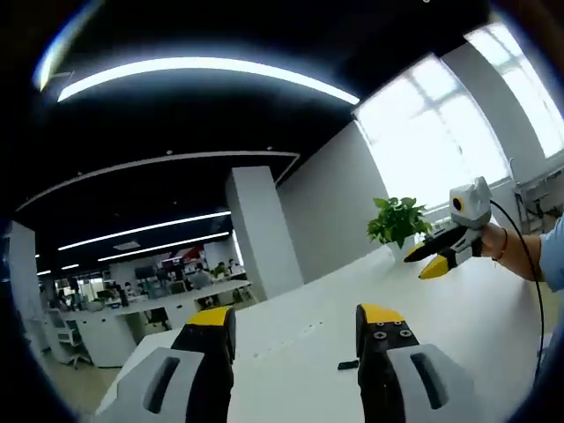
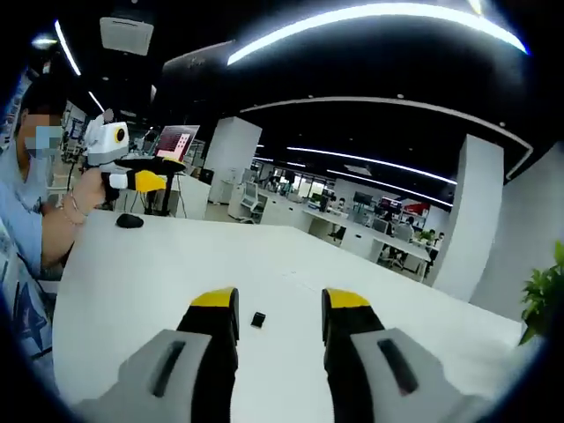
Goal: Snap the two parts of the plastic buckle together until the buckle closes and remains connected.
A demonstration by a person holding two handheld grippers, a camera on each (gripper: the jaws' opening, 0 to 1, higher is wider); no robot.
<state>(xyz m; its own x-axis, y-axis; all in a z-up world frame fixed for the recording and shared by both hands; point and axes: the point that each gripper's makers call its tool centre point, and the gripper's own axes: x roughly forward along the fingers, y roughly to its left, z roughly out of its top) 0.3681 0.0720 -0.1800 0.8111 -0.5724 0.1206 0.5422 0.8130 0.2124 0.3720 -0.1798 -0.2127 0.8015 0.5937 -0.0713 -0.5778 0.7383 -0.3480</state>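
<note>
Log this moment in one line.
left gripper open, empty | right gripper open, empty | buckle piece on table | unjoined

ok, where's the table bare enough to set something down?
Most of the white table is bare: between the buckle piece and the black mouse, and from the buckle piece toward the potted plant. Nothing looks crowded.

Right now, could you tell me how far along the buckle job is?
Nothing looks done. The left gripper and right gripper are both open and hold nothing above the white table. A small black buckle piece lies loose on it. Picking up and snapping the parts together remain.
</note>
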